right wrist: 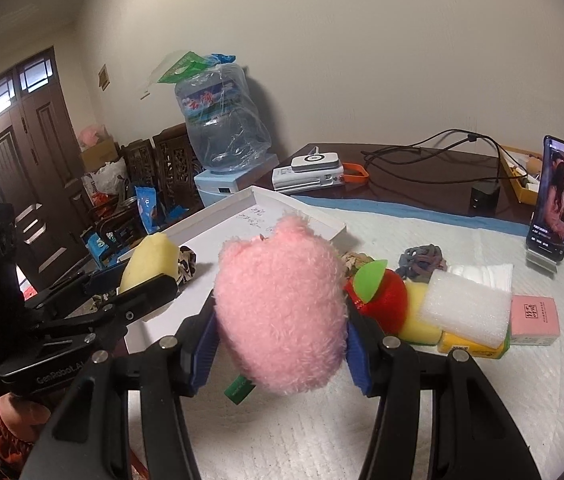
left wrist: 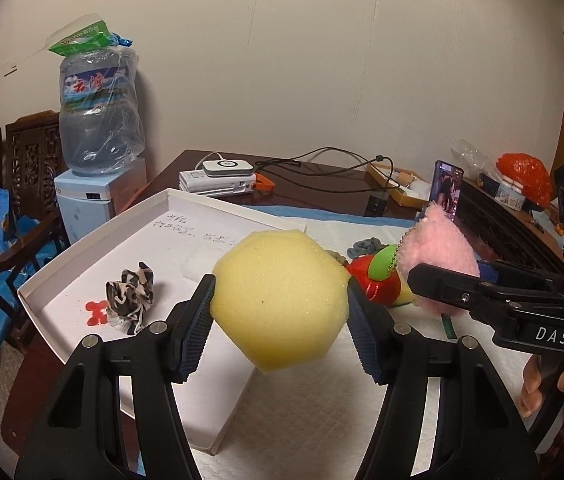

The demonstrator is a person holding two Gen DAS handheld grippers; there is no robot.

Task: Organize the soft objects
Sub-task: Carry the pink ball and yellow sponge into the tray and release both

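Left wrist view: left gripper clamps yellow sponge; right gripper clamps pink plush. Advice: release low inside white tray, beside patterned cloth.

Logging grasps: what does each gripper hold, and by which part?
Left gripper pinches the yellow sponge across its sides. Right gripper pinches the pink plush across its body.

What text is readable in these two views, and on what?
"DAS" on the right tongs' body.
"GenRobot.A", cut off after that, on the left tongs' body.
Chinese characters on the water jug label: blurred, unsure.
Handwriting inside the white box lid: unreadable.
Red stamp on the pink tissue pack: too small.
Phone screen text and the yellow pack: too small.
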